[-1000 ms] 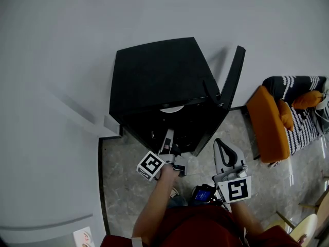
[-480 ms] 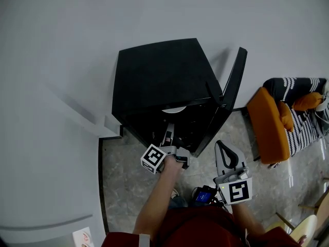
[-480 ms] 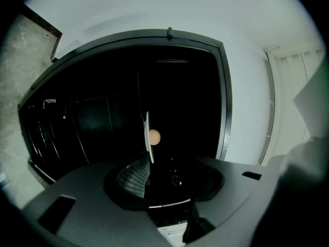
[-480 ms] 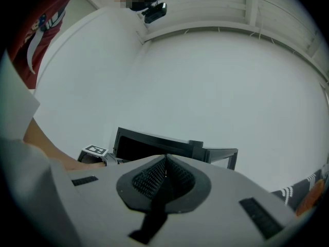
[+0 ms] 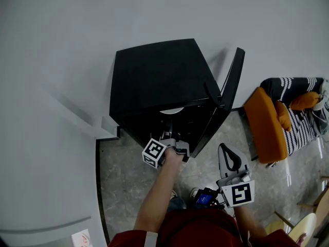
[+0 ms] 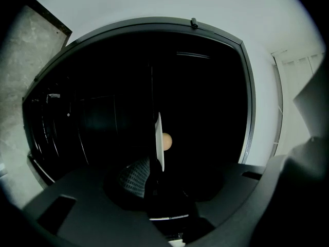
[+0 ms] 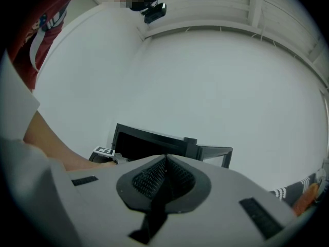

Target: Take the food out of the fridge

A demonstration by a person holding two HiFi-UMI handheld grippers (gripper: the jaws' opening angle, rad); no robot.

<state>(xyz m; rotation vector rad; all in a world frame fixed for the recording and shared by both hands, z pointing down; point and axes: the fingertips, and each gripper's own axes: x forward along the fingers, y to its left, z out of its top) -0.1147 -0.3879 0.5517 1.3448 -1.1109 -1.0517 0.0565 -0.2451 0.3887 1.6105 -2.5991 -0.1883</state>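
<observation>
A black mini fridge [image 5: 159, 76] stands against the wall with its door [image 5: 229, 91] swung open to the right. A white plate [image 5: 172, 110] shows as a sliver on its shelf. My left gripper [image 5: 165, 137] reaches into the dark opening. In the left gripper view the plate [image 6: 159, 138] is edge-on, with a small round tan piece of food [image 6: 167, 141] on it. The left gripper [image 6: 154, 164] looks shut on the plate's near rim; its right pad is lost in the dark. My right gripper [image 5: 226, 149] hangs back outside the fridge, where the right gripper [image 7: 165, 161] is shut on nothing.
An orange chair [image 5: 264, 125] with striped fabric [image 5: 303, 117] stands to the right of the fridge door. Marble floor [image 5: 118, 179] lies in front of the fridge, and a plain wall [image 5: 77, 45] rises behind it. A small device with a blue screen [image 5: 205, 195] hangs at the person's waist.
My left gripper has pushed forward and deeper into the fridge opening. The right gripper has drifted slightly down and back.
</observation>
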